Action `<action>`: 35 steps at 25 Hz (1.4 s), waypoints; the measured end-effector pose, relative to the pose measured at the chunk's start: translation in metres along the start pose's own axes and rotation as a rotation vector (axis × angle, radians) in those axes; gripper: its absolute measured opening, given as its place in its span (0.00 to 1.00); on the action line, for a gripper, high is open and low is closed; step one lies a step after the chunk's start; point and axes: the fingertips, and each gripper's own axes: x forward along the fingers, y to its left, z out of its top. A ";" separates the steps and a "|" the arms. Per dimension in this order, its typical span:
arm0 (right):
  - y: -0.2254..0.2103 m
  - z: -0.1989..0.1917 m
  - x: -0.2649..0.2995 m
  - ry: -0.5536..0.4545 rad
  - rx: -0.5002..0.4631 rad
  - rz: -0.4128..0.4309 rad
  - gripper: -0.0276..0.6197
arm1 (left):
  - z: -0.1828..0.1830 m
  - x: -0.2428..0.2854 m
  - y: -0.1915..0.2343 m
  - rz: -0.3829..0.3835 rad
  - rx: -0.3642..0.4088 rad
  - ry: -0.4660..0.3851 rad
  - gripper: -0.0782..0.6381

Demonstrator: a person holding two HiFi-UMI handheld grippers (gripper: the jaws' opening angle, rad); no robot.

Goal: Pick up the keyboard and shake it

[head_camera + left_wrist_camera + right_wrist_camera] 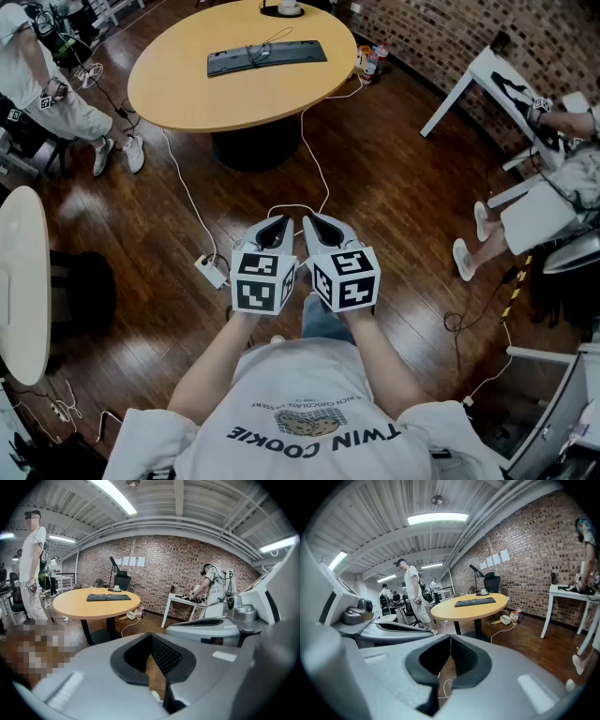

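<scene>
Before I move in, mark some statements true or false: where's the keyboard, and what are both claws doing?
The keyboard lies on the round table. True.
The left claw grips the keyboard. False: it is shut on nothing, well short of the table.
The right claw is shut and empty. True.
The floor is carpeted. False: it is dark wood boards.

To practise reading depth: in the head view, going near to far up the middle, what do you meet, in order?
Shirt → left tool and right tool side by side, both shut → white cable on the floor → table base → table → keyboard → cup.
</scene>
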 end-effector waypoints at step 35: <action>-0.196 0.163 0.228 0.000 -0.025 0.096 0.04 | 0.178 0.277 0.101 0.092 -0.004 0.014 0.12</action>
